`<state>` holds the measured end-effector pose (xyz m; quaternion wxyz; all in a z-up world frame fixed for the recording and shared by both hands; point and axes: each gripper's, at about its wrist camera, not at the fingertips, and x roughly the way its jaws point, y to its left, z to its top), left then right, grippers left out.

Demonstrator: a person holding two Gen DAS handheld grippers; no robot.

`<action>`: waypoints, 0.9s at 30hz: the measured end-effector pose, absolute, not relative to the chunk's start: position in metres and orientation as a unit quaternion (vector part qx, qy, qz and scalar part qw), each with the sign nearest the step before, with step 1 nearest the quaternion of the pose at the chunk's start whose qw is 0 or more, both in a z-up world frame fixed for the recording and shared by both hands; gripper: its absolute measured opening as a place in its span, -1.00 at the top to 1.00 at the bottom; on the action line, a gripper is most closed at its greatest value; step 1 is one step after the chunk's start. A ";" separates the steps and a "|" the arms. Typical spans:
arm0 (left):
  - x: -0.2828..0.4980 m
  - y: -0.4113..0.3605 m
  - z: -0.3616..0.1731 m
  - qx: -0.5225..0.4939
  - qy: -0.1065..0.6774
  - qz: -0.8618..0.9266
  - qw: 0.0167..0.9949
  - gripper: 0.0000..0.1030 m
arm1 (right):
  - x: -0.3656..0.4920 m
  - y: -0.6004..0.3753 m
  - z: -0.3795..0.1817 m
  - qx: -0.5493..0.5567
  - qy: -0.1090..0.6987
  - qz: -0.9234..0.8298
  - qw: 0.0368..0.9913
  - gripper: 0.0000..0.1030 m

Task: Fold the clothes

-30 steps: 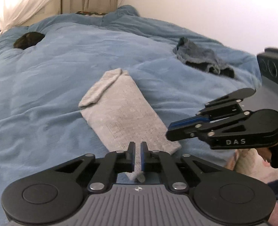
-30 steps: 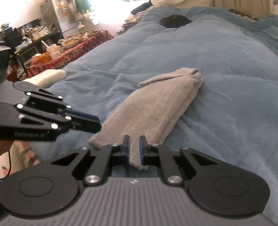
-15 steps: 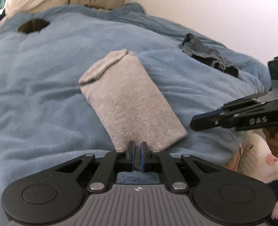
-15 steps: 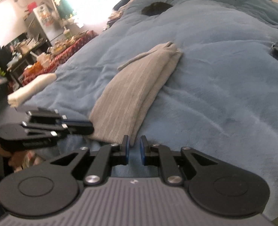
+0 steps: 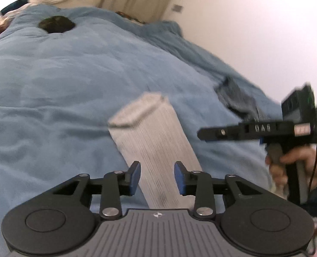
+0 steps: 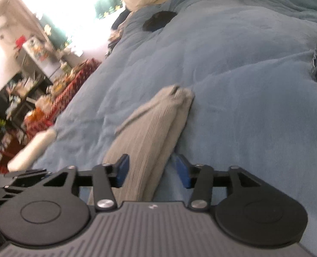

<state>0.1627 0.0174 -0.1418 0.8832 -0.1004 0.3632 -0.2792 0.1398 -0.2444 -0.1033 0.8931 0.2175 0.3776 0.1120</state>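
Bedding, a blue duvet (image 5: pixel 77 90), carries the folded grey garment (image 5: pixel 154 141), its long axis run from 6 toward 12 o'clock away from both tools. Its near end is framed between the parted, empty jaws of the left gripper (image 5: pixel 157 176) and the right gripper (image 6: pixel 153 169) alike; neither is clearly nearer.

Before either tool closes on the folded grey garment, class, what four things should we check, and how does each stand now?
1. Left tool open: ok.
2. Right tool open: ok.
3. Folded grey knit garment lies flat on the blue fleece blanket, near end between each tool's fingers: ok.
4. Crumpled blue denim garment lies apart from the grey one: ok.
5. Fingers already touching cloth: cannot tell, blurred.
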 end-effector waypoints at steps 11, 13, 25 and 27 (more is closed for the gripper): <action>0.252 0.039 -0.180 -0.265 0.428 -0.262 0.823 -0.10 | 0.206 -0.247 -0.135 0.271 0.407 0.093 0.867 -0.18; 0.260 0.039 -0.189 -0.282 0.439 -0.263 0.811 -0.08 | 0.213 -0.248 -0.145 0.280 0.412 0.092 0.862 -0.10; 0.270 0.024 -0.216 -0.307 0.475 -0.312 0.763 -0.08 | 0.229 -0.248 -0.173 0.317 0.432 0.101 0.838 0.35; 0.272 0.026 -0.218 -0.318 0.478 -0.312 0.757 -0.07 | 0.231 -0.249 -0.177 0.325 0.434 0.101 0.834 0.35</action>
